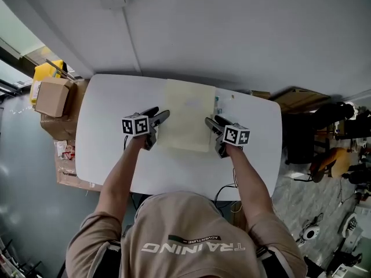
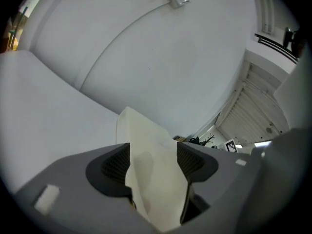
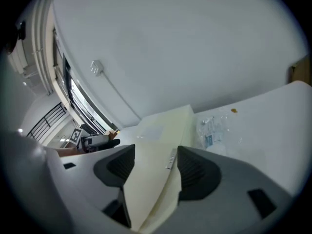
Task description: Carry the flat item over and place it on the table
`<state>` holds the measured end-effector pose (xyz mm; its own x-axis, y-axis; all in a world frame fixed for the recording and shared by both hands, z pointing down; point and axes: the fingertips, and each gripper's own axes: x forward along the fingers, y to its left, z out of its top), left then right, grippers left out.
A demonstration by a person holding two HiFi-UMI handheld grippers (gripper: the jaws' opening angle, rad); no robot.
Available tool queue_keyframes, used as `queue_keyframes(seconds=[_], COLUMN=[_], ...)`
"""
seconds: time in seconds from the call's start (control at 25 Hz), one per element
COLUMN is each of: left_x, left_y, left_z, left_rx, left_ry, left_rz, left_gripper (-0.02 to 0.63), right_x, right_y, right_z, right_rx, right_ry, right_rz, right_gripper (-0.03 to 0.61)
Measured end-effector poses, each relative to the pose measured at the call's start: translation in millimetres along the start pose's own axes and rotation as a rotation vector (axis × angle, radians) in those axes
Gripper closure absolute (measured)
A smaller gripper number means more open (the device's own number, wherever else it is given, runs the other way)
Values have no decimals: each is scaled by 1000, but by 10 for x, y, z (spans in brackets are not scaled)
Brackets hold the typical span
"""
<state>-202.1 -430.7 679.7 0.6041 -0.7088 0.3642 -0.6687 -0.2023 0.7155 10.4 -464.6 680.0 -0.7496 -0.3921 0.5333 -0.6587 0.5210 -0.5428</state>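
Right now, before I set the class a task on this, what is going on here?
A person stands at the white table with a gripper in each hand. The left gripper and the right gripper sit at opposite side edges of a flat cream sheet that appears to lie on the tabletop. Each gripper view shows the sheet's edge between jaws that stand wide apart, apparently not clamped, so it looks set down rather than carried.
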Motion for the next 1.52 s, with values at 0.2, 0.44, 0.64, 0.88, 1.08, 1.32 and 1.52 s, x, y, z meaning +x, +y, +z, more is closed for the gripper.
queue_keyframes(seconds=[0.2,0.44,0.64,0.88,1.08,1.32,1.52], left_x=[-265,-491,-754,-1087,-1208,-1507,-1550], left_y=[-272,-683,-956,-1457,-1976,-2406,-2365], left_z=[46,-93,-262,-199,-211,-187,-279], left_rx=[110,224,300,659,741,731,744], left_ry=[-62,-41,-81,-217,-237,-329,-281], left_rz=[-30,-66,-44,108,75,110,161], left_gripper=[436,590,607,607,607,607,607], right_x=[-380,-777,-1048,-1475,-1778,-1984,-2113], right_y=[260,584,904,1422,1789,2387,2646], right_z=[37,-33,-168,10,44,126,291], right_rx=[-162,-302,-370,-387,-361,-590,-634], right_ry=[-84,-129,-164,-326,-398,-443,-526], right_rz=[-20,-26,-10,1,-42,-91,-84], right_gripper=[434,551,566,572,571,571,571])
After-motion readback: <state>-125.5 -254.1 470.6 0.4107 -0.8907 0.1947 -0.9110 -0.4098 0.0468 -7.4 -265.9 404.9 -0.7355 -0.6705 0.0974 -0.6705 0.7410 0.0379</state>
